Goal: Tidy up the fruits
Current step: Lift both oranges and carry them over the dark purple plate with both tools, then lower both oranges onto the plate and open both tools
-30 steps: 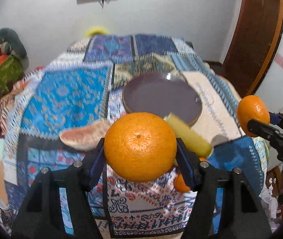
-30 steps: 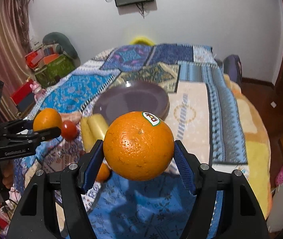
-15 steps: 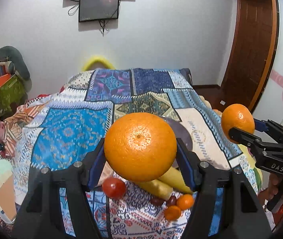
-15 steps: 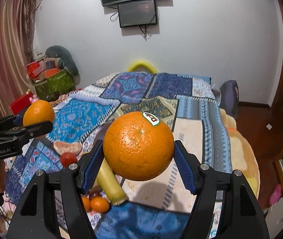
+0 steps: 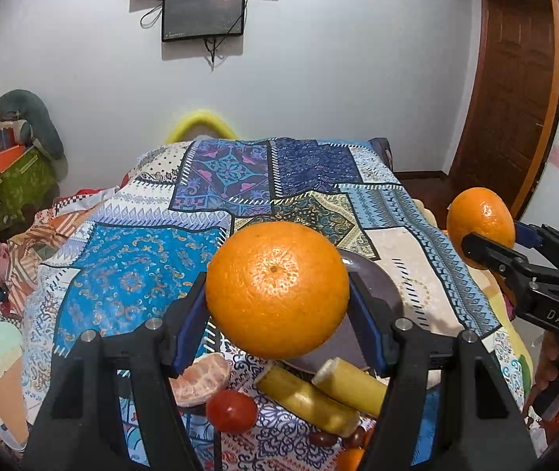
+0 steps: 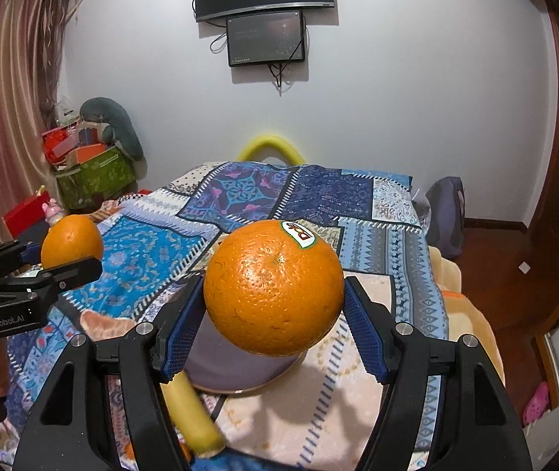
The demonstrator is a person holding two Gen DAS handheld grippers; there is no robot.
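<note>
My left gripper (image 5: 277,314) is shut on an orange (image 5: 277,288) and holds it high above the patchwork bedspread (image 5: 130,274). My right gripper (image 6: 273,314) is shut on a stickered orange (image 6: 273,288), also held in the air. Each gripper shows in the other's view: the right one (image 5: 487,241) at the right edge, the left one (image 6: 65,257) at the left edge. A dark purple plate (image 5: 377,294) lies on the bedspread, mostly hidden behind the oranges; it also shows in the right wrist view (image 6: 240,369). Below lie two bananas (image 5: 310,402), a tomato (image 5: 232,410) and a peeled citrus half (image 5: 198,378).
Small dark and orange fruits (image 5: 352,445) lie at the near edge of the bedspread. A green box (image 6: 94,180) with clutter stands at the left wall. Two screens (image 6: 265,11) hang on the far wall. A wooden door (image 5: 515,90) is on the right.
Both grippers have risen and tilted up with their oranges. The plate and loose fruit sit lower in view, and more of the far wall and screens shows.
</note>
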